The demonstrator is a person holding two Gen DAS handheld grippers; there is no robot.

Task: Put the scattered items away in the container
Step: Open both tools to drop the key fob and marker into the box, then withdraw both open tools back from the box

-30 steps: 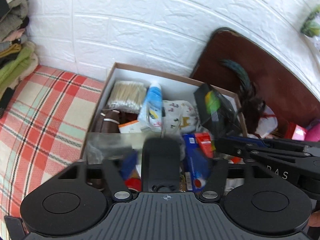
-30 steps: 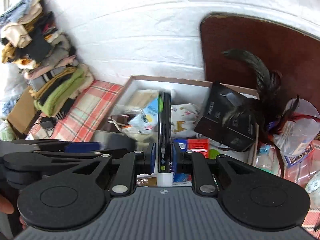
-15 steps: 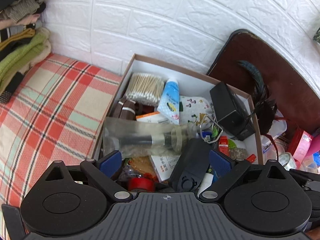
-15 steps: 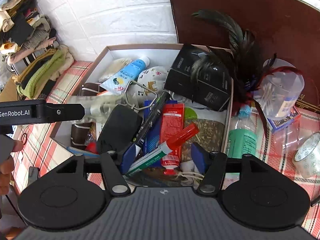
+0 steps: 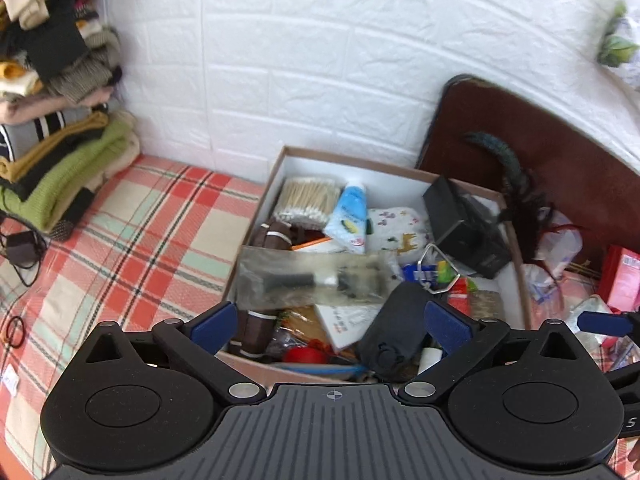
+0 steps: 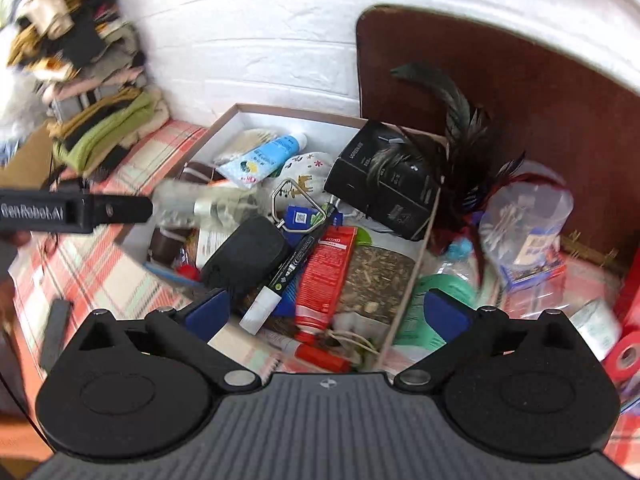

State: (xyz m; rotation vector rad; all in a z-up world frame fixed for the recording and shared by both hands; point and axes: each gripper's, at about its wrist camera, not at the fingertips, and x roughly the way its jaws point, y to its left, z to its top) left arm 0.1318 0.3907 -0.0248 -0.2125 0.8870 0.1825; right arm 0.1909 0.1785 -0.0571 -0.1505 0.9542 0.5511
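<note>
A cardboard box [image 5: 272, 184] with a white inside stands against the wall, crammed with small items. My left gripper [image 5: 330, 326] hovers over its near edge, jaws opening, nothing between them. A black pouch [image 5: 394, 328] lies loose in the box just beyond. My right gripper [image 6: 326, 314] is over the near right corner, jaws also opening and empty. A black marker [image 6: 294, 268] with a white cap rests in the box beside a red tube [image 6: 326, 276] and the pouch [image 6: 244, 258]. A finger of the left gripper [image 6: 80, 210] shows at the left.
Folded clothes [image 5: 52, 120] are stacked at the left on the plaid cloth [image 5: 140, 232]. A brown board [image 6: 500, 100] leans behind the box with black feathers [image 6: 452, 112]. Right of the box lie a plastic jar [image 6: 528, 216], a green bottle [image 6: 436, 292] and a red tape roll [image 6: 628, 356].
The right gripper let go of the black marker, which now lies in the box. The left gripper released the black pouch into the box. Both sets of jaws spread wide and drew back.
</note>
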